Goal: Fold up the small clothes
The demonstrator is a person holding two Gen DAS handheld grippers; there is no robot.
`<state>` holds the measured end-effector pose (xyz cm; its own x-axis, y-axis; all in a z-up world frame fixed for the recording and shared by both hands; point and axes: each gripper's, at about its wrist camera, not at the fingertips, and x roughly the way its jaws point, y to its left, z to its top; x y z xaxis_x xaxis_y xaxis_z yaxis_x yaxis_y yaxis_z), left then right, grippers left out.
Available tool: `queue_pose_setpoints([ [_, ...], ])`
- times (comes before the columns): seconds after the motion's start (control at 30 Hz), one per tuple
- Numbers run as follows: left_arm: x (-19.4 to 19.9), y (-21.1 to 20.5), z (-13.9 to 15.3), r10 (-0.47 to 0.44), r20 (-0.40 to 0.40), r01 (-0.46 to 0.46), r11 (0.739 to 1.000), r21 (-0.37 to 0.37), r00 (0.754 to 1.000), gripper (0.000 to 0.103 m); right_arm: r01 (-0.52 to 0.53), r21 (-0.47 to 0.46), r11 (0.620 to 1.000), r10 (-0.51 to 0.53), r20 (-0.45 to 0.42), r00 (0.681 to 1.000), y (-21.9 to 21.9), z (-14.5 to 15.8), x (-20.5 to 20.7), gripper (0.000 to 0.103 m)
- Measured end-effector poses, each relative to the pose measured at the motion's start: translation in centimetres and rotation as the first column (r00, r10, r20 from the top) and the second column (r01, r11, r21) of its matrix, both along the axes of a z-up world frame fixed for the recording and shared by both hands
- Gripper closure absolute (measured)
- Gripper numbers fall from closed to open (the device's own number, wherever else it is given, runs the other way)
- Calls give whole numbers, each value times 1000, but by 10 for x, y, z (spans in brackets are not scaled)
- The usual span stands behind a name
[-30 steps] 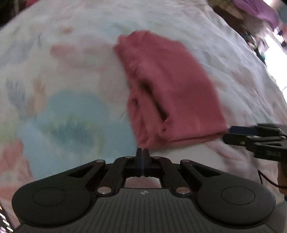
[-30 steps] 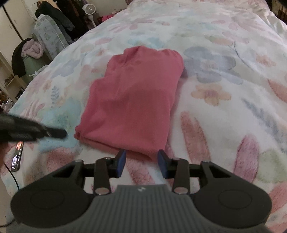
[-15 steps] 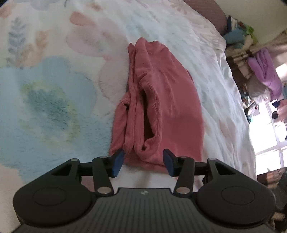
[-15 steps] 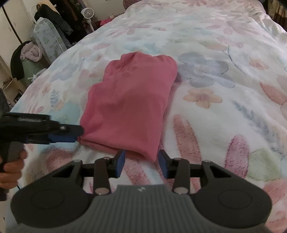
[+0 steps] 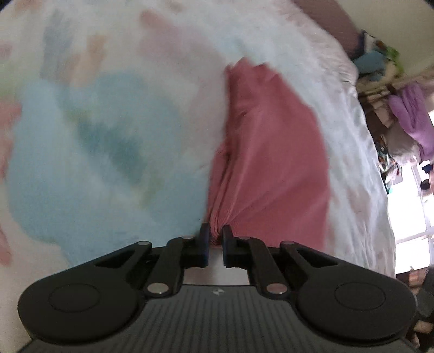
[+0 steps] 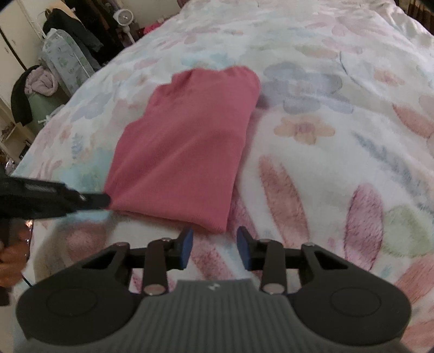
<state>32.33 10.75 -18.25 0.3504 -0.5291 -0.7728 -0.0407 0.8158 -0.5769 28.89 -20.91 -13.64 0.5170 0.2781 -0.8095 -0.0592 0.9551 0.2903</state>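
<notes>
A pink garment (image 6: 187,141), already folded into a long panel, lies mid-frame in the right wrist view on a floral blanket (image 6: 339,135) covering the bed. The left gripper (image 5: 215,230) has its fingers pinched on the garment's near corner, fabric bunching into pleats between them, probably to lift that end for a further fold. The right gripper (image 6: 214,239) hovers just short of the other near corner at lower centre, fingers spread apart and holding nothing, seemingly lined up to take a matching grip so both corners rise together. At upper left of the right wrist view stand a fan (image 6: 125,20) and hanging dark clothes (image 6: 78,32), well apart from the work. Nothing on the blanket blocks the fold.
</notes>
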Motion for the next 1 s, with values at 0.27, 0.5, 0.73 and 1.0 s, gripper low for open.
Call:
queue_pose_setpoints([
  [0.27, -1, 5, 42, -62, 114, 53, 996, 78, 992, 39, 27, 21, 999, -28, 43, 999, -15, 12, 0, 55],
  [0.5, 42, 6, 75, -21, 243, 18, 1000, 18, 970, 18, 120, 199, 973, -137, 74, 988, -45, 23, 28, 36],
  [0.73, 102, 7, 36, 68, 187, -39, 987, -155, 980, 18, 194, 377, 906, -214, 14, 977, -65, 8, 80, 27],
  [1.0, 145, -7, -24, 86, 65, -67, 964, -259, 994, 18, 264, 521, 812, -267, -71, 961, -85, -30, 144, 32],
])
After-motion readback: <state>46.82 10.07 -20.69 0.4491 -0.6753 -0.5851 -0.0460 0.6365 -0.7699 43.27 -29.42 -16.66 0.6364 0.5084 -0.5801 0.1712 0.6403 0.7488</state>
